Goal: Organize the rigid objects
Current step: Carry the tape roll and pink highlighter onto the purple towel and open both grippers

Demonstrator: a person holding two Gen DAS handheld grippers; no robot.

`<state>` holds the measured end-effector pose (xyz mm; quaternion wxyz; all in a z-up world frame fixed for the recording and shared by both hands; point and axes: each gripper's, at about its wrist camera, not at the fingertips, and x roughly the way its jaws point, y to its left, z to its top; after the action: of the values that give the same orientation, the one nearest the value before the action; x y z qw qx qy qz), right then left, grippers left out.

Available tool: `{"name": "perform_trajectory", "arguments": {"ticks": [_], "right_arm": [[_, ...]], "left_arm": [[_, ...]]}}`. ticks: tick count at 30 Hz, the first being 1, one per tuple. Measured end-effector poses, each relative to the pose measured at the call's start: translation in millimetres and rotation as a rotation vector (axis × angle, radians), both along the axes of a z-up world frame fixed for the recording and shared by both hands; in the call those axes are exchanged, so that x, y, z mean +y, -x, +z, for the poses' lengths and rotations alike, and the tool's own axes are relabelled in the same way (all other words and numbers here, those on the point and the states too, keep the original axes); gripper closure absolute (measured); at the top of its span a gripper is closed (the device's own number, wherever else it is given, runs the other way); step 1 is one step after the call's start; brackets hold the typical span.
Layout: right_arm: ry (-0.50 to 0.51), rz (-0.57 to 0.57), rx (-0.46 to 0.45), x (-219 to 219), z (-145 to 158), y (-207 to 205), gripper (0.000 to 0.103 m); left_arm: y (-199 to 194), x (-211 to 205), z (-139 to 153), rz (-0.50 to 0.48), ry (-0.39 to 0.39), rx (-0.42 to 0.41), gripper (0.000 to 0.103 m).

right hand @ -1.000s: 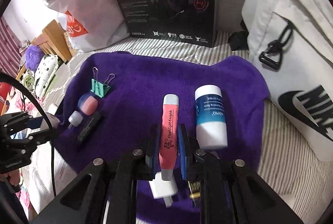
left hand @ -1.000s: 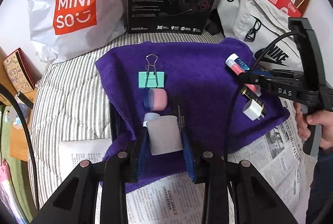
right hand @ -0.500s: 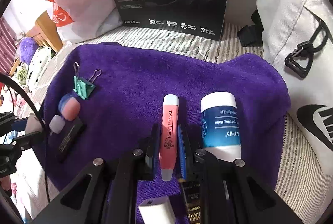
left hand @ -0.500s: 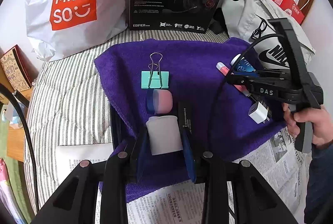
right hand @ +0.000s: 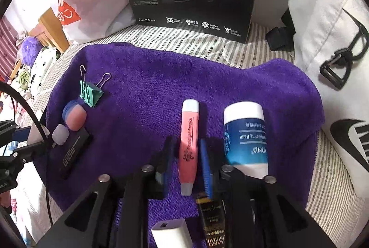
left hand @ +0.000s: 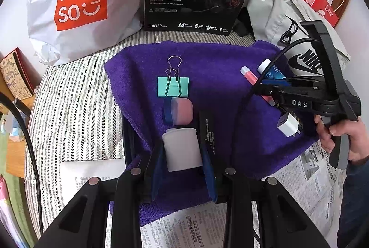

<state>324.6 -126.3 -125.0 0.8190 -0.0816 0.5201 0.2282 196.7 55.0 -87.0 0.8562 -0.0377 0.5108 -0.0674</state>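
Right hand-held gripper (right hand: 188,151) jaws just opening, gaps both sides of slim pink plastic flashlight stick (right hand: 188,142) lying on purple terry towel (right hand: 161,91). Left hand-held gripper (left hand: 182,153) clamped on white cylindrical cap (left hand: 182,149).

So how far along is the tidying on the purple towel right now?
Looks done: the pink pen-shaped flashlight lies on the purple towel beside the blue-labelled white balm tube; the right gripper has just been opening, pads clear of it. In hand: the left gripper is shut on a small white cylinder. Left: placing that, perhaps by the green binder clip.
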Motion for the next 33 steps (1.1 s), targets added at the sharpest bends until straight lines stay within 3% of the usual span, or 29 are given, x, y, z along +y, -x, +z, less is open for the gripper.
{"name": "perform_trajectory", "arguments": {"ticks": [11, 19, 24, 33], "right_arm": [[0.006, 0.019, -0.037, -23, 22, 31, 0.070], [0.014, 0.024, -0.047, -41, 27, 56, 0.069], [-0.015, -0.013, -0.038, -59, 28, 64, 0.069], [-0.074, -0.037, -0.031, -90, 38, 81, 0.069]], "left_arm": [[-9, -8, -2, -0.005, -0.004, 0.000, 0.072], [-22, -37, -4, -0.053, 0.005, 0.002, 0.072], [-39, -58, -10, -0.083, 0.000, 0.008, 0.072], [-75, -62, -25, -0.053, -0.007, 0.023, 0.072]]}}
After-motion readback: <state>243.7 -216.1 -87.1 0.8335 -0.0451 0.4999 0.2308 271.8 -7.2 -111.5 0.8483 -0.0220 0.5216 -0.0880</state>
